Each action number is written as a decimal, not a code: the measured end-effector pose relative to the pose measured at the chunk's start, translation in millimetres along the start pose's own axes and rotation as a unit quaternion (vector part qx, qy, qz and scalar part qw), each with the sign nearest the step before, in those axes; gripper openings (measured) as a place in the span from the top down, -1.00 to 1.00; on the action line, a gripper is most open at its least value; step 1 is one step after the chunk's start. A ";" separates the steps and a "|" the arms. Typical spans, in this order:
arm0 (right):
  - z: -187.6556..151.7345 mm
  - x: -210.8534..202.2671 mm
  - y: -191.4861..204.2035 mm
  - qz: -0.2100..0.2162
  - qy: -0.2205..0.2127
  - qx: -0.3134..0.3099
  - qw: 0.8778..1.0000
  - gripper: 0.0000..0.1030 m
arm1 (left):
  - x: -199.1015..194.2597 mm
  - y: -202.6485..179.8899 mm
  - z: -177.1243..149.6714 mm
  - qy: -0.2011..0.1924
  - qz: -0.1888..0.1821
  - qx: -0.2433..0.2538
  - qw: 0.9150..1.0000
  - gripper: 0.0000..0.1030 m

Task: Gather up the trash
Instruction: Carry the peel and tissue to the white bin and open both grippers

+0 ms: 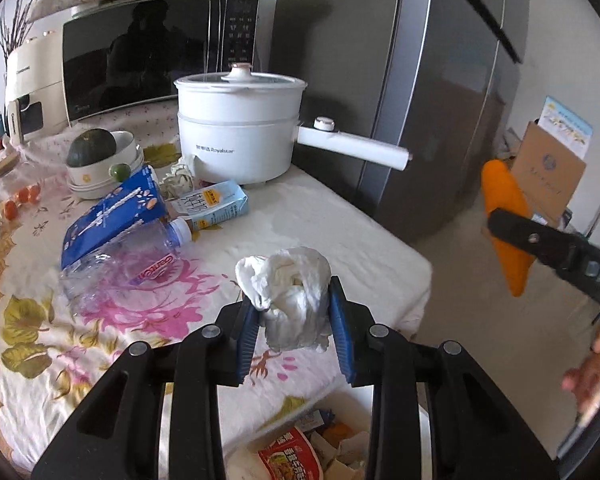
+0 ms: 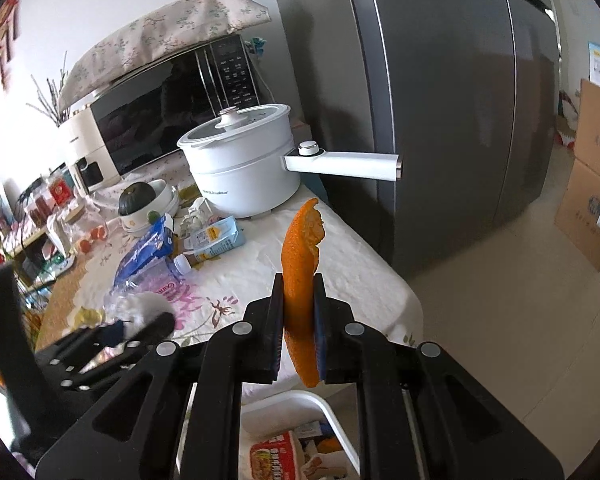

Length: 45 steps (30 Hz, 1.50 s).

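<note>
Tongs first: my left tongs (image 1: 294,316) clamp the crumpled tissue (image 1: 290,280), my right tongs (image 2: 298,320) pinch the orange peel (image 2: 302,248). Both hang past the bench (image 1: 340,216) edge; the bin (image 2: 296,404) sits at six o'clock, so I'd centre over it before letting go.

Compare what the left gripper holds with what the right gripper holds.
The left gripper pinches a white crumpled tissue; the right gripper pinches a stiff, curved orange peel. The tissue is a bulky wad; the peel is a thin strip. Both are held above the table edge.
</note>
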State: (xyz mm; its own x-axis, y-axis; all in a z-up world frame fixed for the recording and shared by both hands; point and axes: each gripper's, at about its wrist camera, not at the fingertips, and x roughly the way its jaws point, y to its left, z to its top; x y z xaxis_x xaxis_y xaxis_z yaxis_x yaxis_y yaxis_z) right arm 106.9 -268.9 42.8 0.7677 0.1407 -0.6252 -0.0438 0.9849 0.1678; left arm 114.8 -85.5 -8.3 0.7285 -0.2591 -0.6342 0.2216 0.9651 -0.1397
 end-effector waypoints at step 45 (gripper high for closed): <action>-69.0 -48.0 0.4 -0.230 -0.070 -0.053 0.969 -0.86 | -51.5 -28.6 -59.9 0.034 -0.071 0.037 0.996 0.24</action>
State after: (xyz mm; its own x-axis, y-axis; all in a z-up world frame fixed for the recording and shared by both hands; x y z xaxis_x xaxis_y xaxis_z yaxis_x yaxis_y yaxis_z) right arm 25.9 -268.2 20.3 0.8006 -0.3234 -0.5045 0.2639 0.9461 -0.1876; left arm 32.1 -97.4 -17.2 0.6413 -0.3871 -0.6625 0.3677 0.9129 -0.1775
